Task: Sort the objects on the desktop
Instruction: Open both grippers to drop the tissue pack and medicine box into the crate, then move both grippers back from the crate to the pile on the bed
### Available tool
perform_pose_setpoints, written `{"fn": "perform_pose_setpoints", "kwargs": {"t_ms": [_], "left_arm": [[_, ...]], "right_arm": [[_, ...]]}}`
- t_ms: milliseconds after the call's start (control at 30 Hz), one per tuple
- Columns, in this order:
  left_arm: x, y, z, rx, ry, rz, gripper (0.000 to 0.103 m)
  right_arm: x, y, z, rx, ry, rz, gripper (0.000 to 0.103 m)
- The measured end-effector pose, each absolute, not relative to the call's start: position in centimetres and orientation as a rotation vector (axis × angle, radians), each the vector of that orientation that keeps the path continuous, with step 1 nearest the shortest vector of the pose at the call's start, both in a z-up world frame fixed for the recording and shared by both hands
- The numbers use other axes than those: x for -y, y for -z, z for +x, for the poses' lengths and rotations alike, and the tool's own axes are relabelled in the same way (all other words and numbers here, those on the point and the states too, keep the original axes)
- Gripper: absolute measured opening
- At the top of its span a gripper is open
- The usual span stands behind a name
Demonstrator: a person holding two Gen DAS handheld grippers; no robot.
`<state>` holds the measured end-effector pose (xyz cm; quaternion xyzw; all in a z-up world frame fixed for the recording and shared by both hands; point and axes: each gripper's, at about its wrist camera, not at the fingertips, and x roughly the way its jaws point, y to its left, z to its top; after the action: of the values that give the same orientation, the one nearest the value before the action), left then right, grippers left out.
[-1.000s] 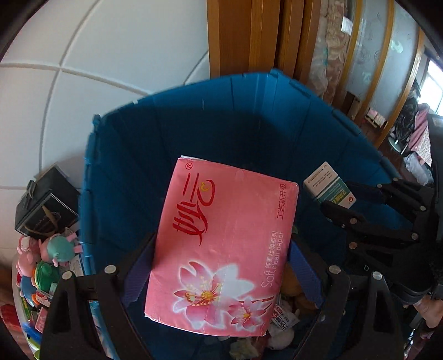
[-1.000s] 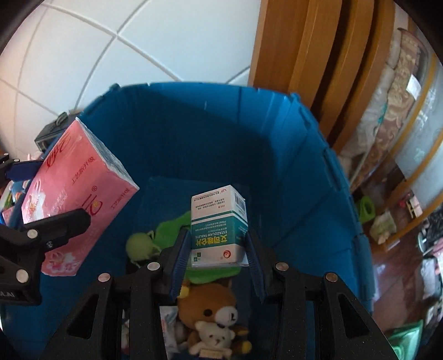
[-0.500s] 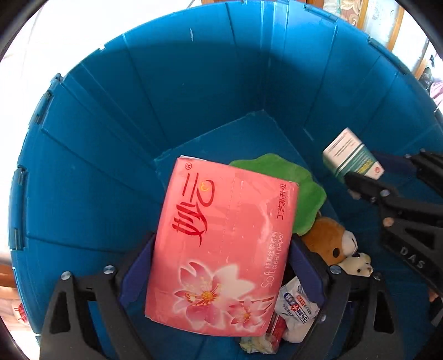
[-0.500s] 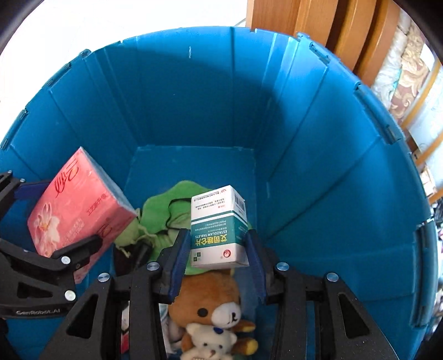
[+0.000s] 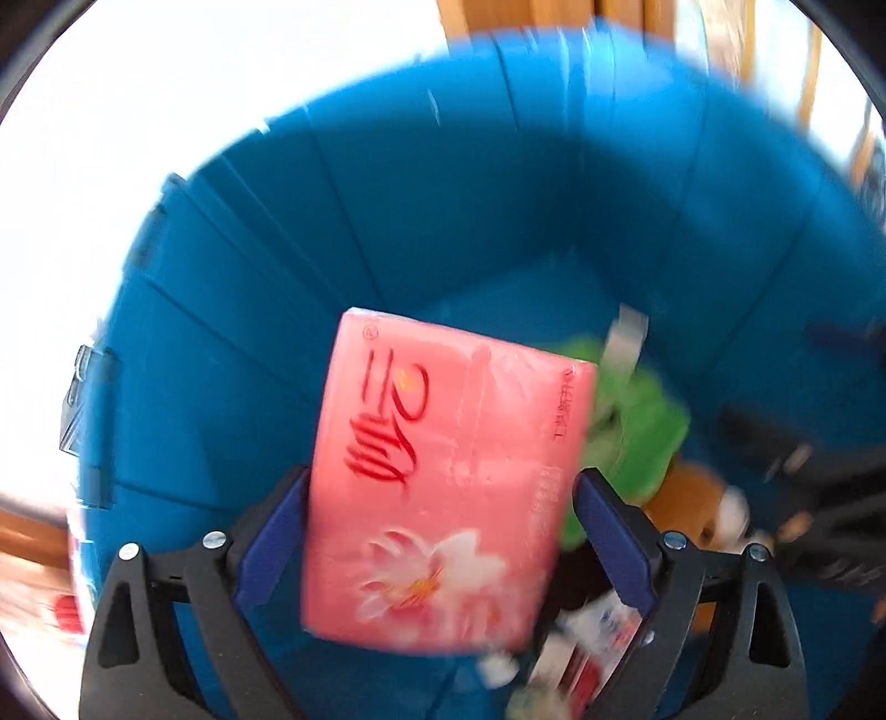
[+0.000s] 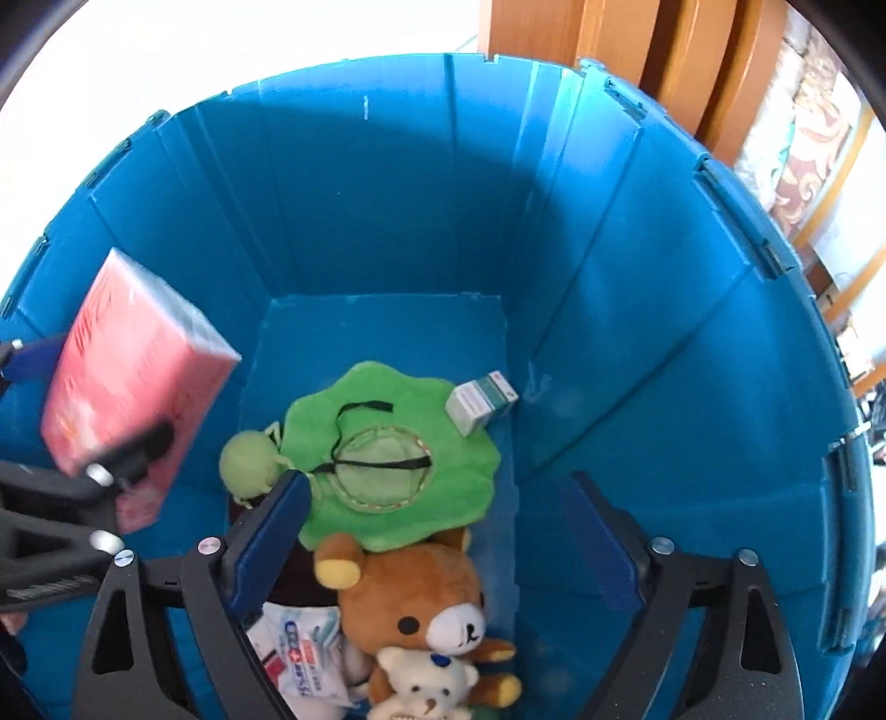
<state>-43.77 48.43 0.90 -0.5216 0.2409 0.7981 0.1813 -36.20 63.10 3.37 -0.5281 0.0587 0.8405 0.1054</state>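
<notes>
A deep blue bin (image 6: pixel 387 194) fills both views. My left gripper (image 5: pixel 443 476) is shut on a pink tissue pack (image 5: pixel 443 471), its blue pads against both long sides, held over the bin (image 5: pixel 443 194). The right wrist view shows that pack (image 6: pixel 127 376) at the left, blurred. My right gripper (image 6: pixel 437 487) has nothing between its pads and its jaws are opening. The white-and-green medicine box (image 6: pixel 480 401) lies on the bin floor, touching the edge of a green plush (image 6: pixel 387 443).
Inside the bin lie a brown bear (image 6: pixel 421 603), a small white bear (image 6: pixel 426 687) and a wipes packet (image 6: pixel 299 659). Wooden furniture (image 6: pixel 637 50) stands behind the bin at the right. White floor (image 6: pixel 166 55) lies beyond its rim.
Both grippers came down into the bin. The right jaws opened and the medicine box dropped to the bin floor beside the green plush. The left gripper still holds the pink pack.
</notes>
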Motion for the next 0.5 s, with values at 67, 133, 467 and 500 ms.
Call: {"fn": "perform_pose_setpoints", "kwargs": {"t_ms": [67, 133, 467, 500], "left_arm": [[-48.6, -0.7, -43.5, -0.684, -2.221, -1.480, 0.094], [-48.7, -1.1, -43.1, -0.702, -2.239, -1.436, 0.094], [-48.6, -2.2, -43.5, -0.635, -2.212, -1.424, 0.094], [-48.3, -2.7, -43.4, -0.611, -2.226, -1.419, 0.094]], "right_arm": [[-63.2, -3.4, -36.6, -0.183, -2.484, -1.561, 0.093], [-63.5, -3.1, -37.5, -0.202, -2.486, -1.564, 0.102], [-63.5, -4.7, -37.2, -0.188, -2.521, -1.525, 0.103], [-63.5, -5.1, -37.1, -0.185, -2.532, -1.511, 0.103]]}}
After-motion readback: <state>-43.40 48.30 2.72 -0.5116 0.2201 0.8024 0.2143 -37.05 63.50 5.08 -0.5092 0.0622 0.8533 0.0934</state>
